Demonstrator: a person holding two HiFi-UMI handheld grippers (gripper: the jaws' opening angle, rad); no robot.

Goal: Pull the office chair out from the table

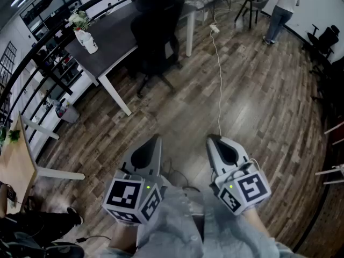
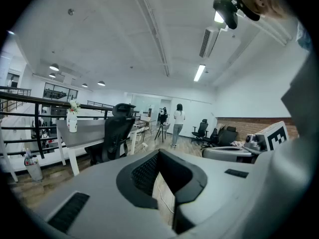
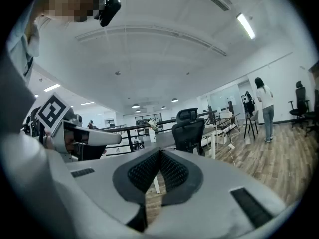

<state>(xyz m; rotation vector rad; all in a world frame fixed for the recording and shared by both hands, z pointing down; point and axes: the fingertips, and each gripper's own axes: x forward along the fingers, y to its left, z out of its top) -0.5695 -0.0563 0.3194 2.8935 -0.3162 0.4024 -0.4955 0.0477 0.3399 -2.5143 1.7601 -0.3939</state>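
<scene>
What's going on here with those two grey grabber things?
A person holds two grey grippers, the left gripper and the right gripper, both shut and empty, above the wooden floor. The black office chair stands pushed in at the dark-topped table with white legs, some way ahead. Neither gripper touches it, so no pulling has begun.

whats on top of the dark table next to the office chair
A white vase of flowers stands near one end of the table. Elsewhere the top looks bare, but the office chair hides part.
</scene>
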